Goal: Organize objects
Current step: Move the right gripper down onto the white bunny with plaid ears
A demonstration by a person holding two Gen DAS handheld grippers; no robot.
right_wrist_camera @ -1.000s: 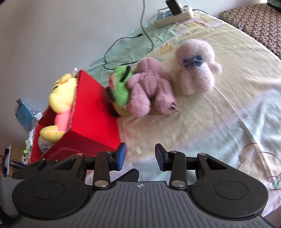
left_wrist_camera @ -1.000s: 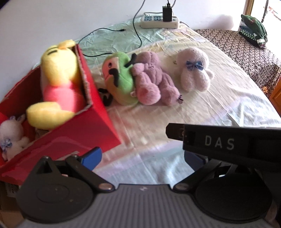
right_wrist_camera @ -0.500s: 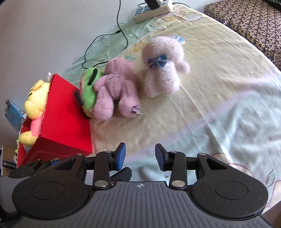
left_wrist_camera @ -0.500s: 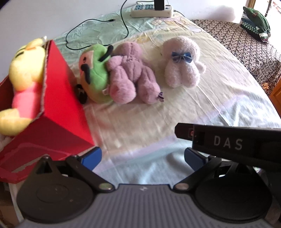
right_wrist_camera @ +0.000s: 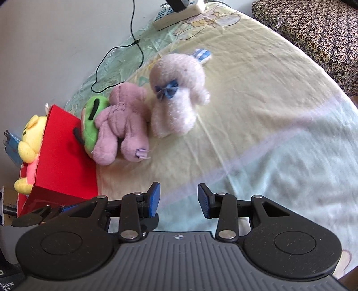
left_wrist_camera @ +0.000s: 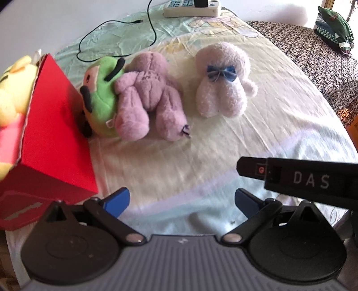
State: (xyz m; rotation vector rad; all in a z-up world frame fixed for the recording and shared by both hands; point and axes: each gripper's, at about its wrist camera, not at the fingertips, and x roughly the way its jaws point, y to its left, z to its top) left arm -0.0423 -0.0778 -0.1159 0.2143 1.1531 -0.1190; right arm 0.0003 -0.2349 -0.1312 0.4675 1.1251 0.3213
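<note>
Three soft toys lie loose on the bed sheet point(left_wrist_camera: 223, 156), in the upper middle of both views. The mauve bear point(left_wrist_camera: 147, 98) sprawls face down with its legs toward the cameras, pressed against the green plush point(left_wrist_camera: 100, 98), which in turn leans on the outer wall of the red box point(left_wrist_camera: 56, 138). Just right of the bear, near it and perhaps brushing it, sits the pale pink plush with a blue bow point(left_wrist_camera: 223, 82). The box fills the left edge of the left wrist view, and a yellow and pink plush point(right_wrist_camera: 29, 143) already lies inside it, so the box reads as the collecting place and the three toys as what remains to go in.

The left tongs point(left_wrist_camera: 181, 199) stand wide with nothing between the blue pads, low over the sheet at the bottom of the frame. The right tongs point(right_wrist_camera: 179, 199) are parted more narrowly, also empty. Both point toward the toys and are well apart from them. The dark body marked DAS point(left_wrist_camera: 308, 181), at lower right of the left view, is probably the other tool beside it.

The bear seems the easiest first pick, since it lies nearest; lifting it may let the green plush roll off the box wall. Farther back, a power strip point(left_wrist_camera: 190, 9) and a black cable point(left_wrist_camera: 116, 29) lie in the upper part of the frame, clear of any path to the box. A patterned cover point(left_wrist_camera: 313, 49) shows at upper right.
</note>
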